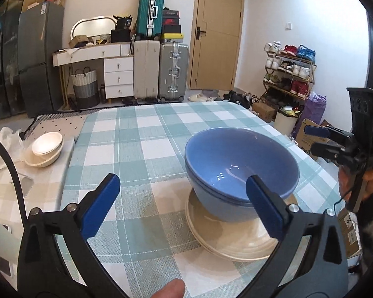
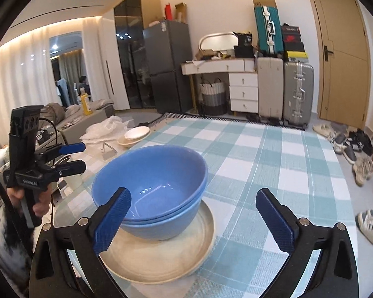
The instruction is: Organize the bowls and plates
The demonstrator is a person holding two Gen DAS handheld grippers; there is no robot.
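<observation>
Two blue bowls (image 1: 241, 164) (image 2: 151, 181) sit nested on a stack of cream plates (image 1: 236, 243) (image 2: 161, 260), on the green-checked table (image 1: 136, 136) (image 2: 261, 154). My left gripper (image 1: 181, 181) is open and empty, just short of the bowls, and its right finger (image 1: 263, 206) overlaps their near rim in the view. My right gripper (image 2: 193, 193) is also open and empty, with its left finger (image 2: 112, 221) in front of the bowls' rim. Each gripper shows in the other's view, held in a hand beside the stack: the right one (image 1: 310, 140), the left one (image 2: 84, 156).
Two cream bowls (image 1: 47, 146) (image 2: 134, 135) rest nested on a lower side table with a beige cloth, next to a white plastic bag (image 2: 107, 126). Suitcases (image 1: 161, 69) and a door (image 1: 216, 32) stand behind the table. A shoe rack (image 1: 288, 72) and loose shoes (image 2: 355, 149) line the floor to the right.
</observation>
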